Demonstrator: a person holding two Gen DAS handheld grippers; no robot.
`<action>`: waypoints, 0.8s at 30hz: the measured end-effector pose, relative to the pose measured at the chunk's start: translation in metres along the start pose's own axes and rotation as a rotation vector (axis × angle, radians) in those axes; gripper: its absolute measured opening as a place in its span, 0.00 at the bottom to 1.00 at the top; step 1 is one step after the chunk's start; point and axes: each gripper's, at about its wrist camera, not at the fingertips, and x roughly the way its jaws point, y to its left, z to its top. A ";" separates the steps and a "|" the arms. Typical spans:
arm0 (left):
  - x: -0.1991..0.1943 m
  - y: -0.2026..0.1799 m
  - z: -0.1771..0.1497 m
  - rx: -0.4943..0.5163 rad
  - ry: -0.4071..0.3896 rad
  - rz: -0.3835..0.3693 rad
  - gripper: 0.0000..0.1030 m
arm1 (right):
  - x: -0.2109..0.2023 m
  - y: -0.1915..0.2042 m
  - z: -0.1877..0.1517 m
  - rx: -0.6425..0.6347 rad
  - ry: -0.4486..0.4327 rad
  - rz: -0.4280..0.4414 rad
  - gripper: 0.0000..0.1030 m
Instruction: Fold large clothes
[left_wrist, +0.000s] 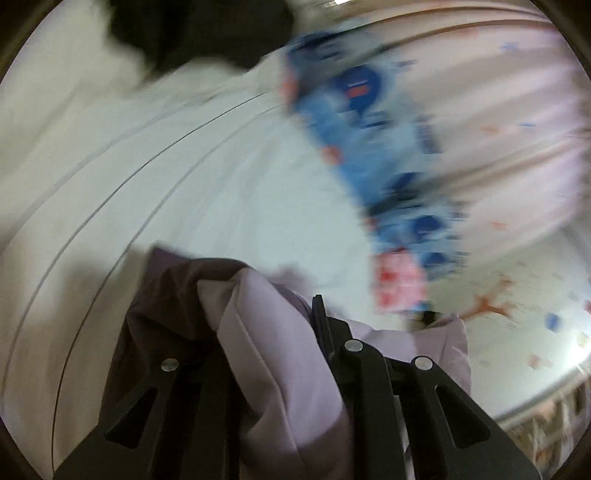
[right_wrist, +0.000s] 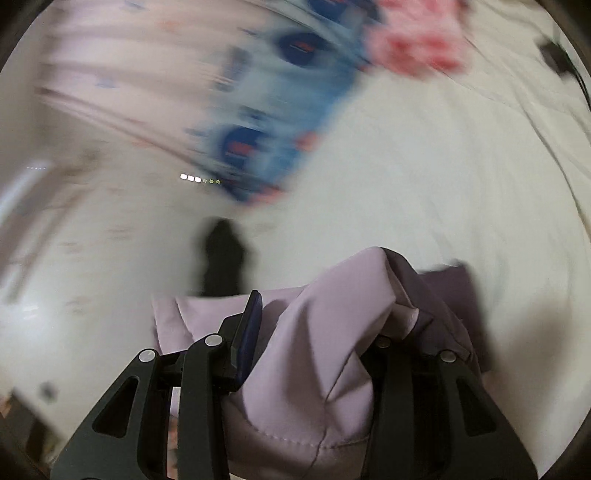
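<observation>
A lilac garment (left_wrist: 280, 354) with a darker purple side fills the space between the fingers of my left gripper (left_wrist: 258, 314), which is shut on a bunched fold of it. My right gripper (right_wrist: 317, 314) is shut on another bunched fold of the same lilac garment (right_wrist: 314, 369). In both views the cloth is lifted above a white bed sheet (left_wrist: 166, 184). The left finger of the left gripper and the right finger of the right gripper are hidden under the cloth. Both views are motion-blurred.
A blue patterned cloth (left_wrist: 373, 140) with a pink patch lies along the sheet's edge; it also shows in the right wrist view (right_wrist: 266, 122). A dark garment (left_wrist: 192, 29) lies at the far end. A pale pink curtain (left_wrist: 498, 110) hangs beyond. A dark object (right_wrist: 223, 258) stands beside the bed.
</observation>
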 end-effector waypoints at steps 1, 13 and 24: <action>0.016 0.015 -0.004 -0.021 0.018 0.023 0.17 | 0.022 -0.020 -0.004 0.018 0.028 -0.058 0.35; -0.026 0.033 0.000 -0.152 0.053 -0.187 0.84 | -0.004 -0.044 0.000 0.161 0.007 0.145 0.94; -0.060 -0.075 0.002 0.180 -0.059 -0.113 0.91 | -0.012 0.071 0.006 -0.169 -0.040 -0.106 0.94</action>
